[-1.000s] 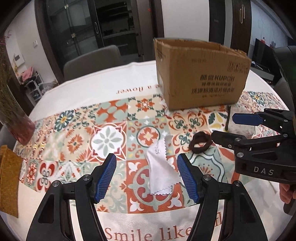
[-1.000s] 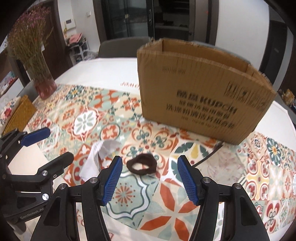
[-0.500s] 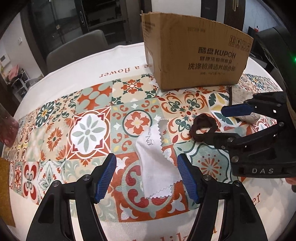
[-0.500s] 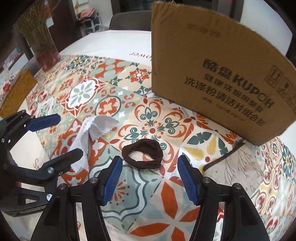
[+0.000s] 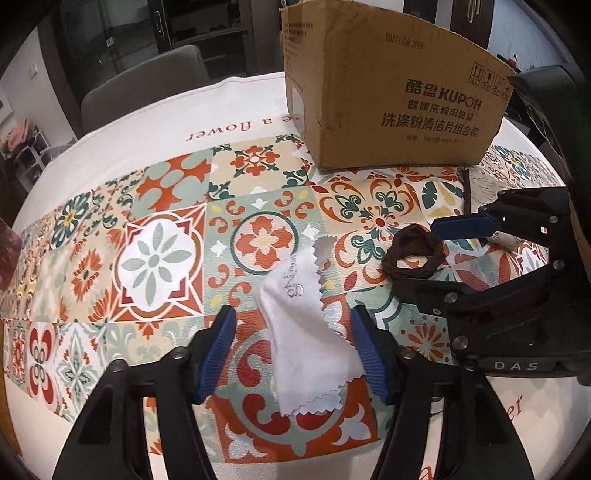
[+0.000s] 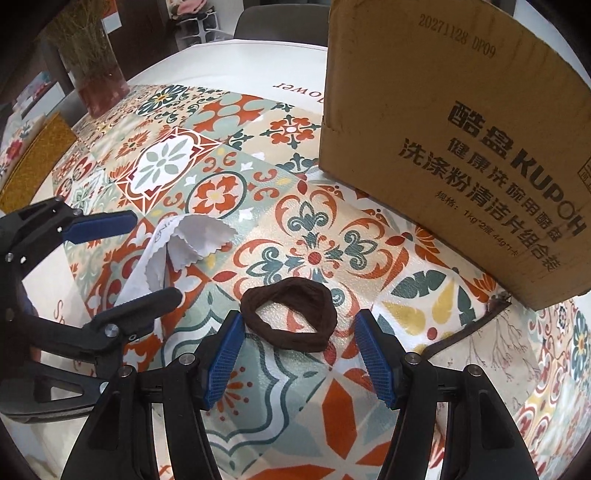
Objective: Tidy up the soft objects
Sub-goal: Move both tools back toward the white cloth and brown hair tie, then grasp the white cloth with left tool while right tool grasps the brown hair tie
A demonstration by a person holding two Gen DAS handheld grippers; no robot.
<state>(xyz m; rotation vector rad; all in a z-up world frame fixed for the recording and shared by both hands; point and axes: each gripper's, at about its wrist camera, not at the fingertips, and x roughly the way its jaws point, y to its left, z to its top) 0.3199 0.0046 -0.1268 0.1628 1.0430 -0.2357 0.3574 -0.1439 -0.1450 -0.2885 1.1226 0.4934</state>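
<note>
Left claw [image 5: 291, 349] just narrowed, right claw [image 6: 298, 352] open, both angled down.

Pretty clearly somebody's home, a dining room by the looks of it. The round worktop [image 5: 258, 88] has a tiled-pattern tablecloth [image 5: 155, 258] with cursive lettering; behind it there's a grey upholstered chair [image 5: 147, 85] and dark glass-door cabinets [image 5: 207, 33]. A vase of dried flowers [image 6: 96, 74] sits near the worktop's edge.
</note>
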